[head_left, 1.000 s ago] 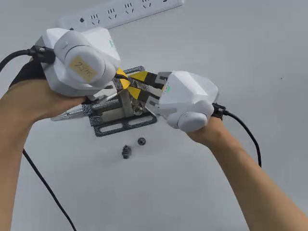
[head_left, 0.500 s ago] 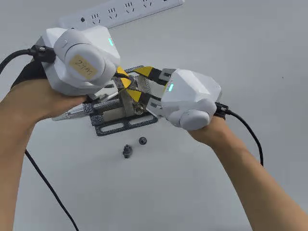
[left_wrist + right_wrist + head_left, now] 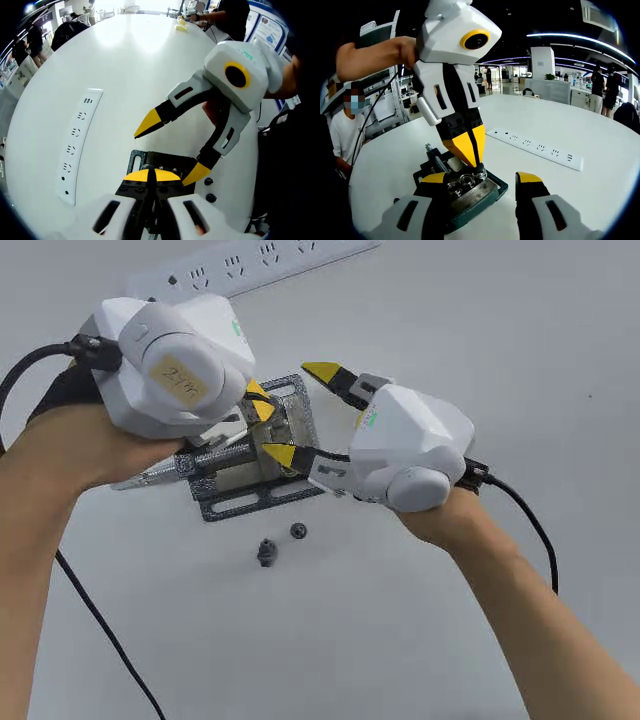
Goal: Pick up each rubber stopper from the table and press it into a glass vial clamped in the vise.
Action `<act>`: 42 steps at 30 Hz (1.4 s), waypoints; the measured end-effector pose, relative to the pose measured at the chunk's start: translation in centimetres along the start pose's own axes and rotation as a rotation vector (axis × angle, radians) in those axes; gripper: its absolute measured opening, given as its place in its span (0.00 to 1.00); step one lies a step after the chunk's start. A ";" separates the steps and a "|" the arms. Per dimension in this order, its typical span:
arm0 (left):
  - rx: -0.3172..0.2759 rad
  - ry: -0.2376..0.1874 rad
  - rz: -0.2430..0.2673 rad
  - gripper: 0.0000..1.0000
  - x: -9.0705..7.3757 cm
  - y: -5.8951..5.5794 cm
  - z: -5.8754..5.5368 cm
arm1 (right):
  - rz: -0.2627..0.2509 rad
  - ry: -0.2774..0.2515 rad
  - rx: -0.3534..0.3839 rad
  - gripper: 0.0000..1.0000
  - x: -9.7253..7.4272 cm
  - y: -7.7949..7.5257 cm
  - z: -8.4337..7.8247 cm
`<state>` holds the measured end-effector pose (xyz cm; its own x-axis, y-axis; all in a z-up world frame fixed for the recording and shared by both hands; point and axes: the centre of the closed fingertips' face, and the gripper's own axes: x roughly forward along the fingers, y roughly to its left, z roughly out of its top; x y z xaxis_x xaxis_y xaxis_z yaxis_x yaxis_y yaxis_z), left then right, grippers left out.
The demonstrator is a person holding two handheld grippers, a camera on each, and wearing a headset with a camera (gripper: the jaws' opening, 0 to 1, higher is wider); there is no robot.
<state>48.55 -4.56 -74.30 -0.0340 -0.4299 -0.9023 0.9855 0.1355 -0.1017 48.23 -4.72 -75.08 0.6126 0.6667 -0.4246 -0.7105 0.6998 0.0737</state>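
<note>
Two small dark rubber stoppers are lying on the plain white counter (image 3: 330,640) just below centre in the head view. The knobbly lower stopper (image 3: 266,552) and the flatter upper stopper (image 3: 298,531) are close together but apart, near the dark metal vise (image 3: 244,502). They are probably light, soft and grippy, so a gentle pinch across the wider cap, leaving the plug end free, is looking best. Squeezing hard is risking a squashed or flicked stopper.

In the right gripper view, the clear glass vials (image 3: 469,180) are showing as small round rims clamped in the vise. Thin glass is brittle and slick, so any pressing should be going straight down, never sideways.

The left claw (image 3: 470,156) is clenched, its yellow tips pointing down right at a vial mouth. I cannot tell whether anything is pinched between them. The right claw (image 3: 301,412) is released and spread wide around the vise top, grasping nothing. A white power strip (image 3: 250,265) is lying along the upper left.
</note>
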 end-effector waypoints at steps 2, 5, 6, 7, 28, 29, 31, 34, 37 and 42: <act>0.002 0.005 -0.006 0.00 0.1 -0.2 0.1 | -0.002 0.001 0.004 0.56 -0.1 0.0 0.0; 0.022 0.009 0.004 0.00 0.1 0.0 0.2 | -0.007 -0.002 0.013 0.59 -0.2 -0.1 0.2; 0.008 0.004 0.006 0.00 0.2 0.1 0.2 | -0.008 -0.005 0.015 0.61 -0.3 -0.1 0.2; 0.000 0.001 0.007 0.00 0.2 0.3 0.3 | -0.006 -0.005 0.016 0.61 -0.3 -0.1 0.2; 0.017 -0.003 -0.027 0.00 -0.2 -0.8 -0.7 | -0.013 -0.008 0.025 0.61 -0.8 -0.1 0.5; 0.015 -0.003 -0.027 0.00 -0.2 -0.8 -0.7 | -0.007 -0.014 0.017 0.58 -0.7 0.0 0.7; 0.011 -0.006 -0.026 0.00 -0.2 -0.6 -0.7 | 0.007 -0.023 0.008 0.54 -0.5 0.3 0.9; 0.012 -0.008 -0.026 0.00 -0.2 -0.7 -0.7 | 0.033 -0.023 -0.013 0.43 0.0 0.8 0.5; 0.007 -0.010 -0.028 0.00 -0.3 -0.6 -0.7 | 0.053 -0.014 -0.050 0.34 0.4 1.2 0.1; -0.008 -0.022 -0.033 0.00 -0.3 -0.6 -0.6 | 0.071 -0.018 -0.085 0.23 0.9 1.4 0.2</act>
<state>47.90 -4.02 -74.22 -0.0632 -0.4538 -0.8889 0.9826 0.1276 -0.1350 47.88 -3.11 -75.19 0.5656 0.7186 -0.4046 -0.7786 0.6270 0.0254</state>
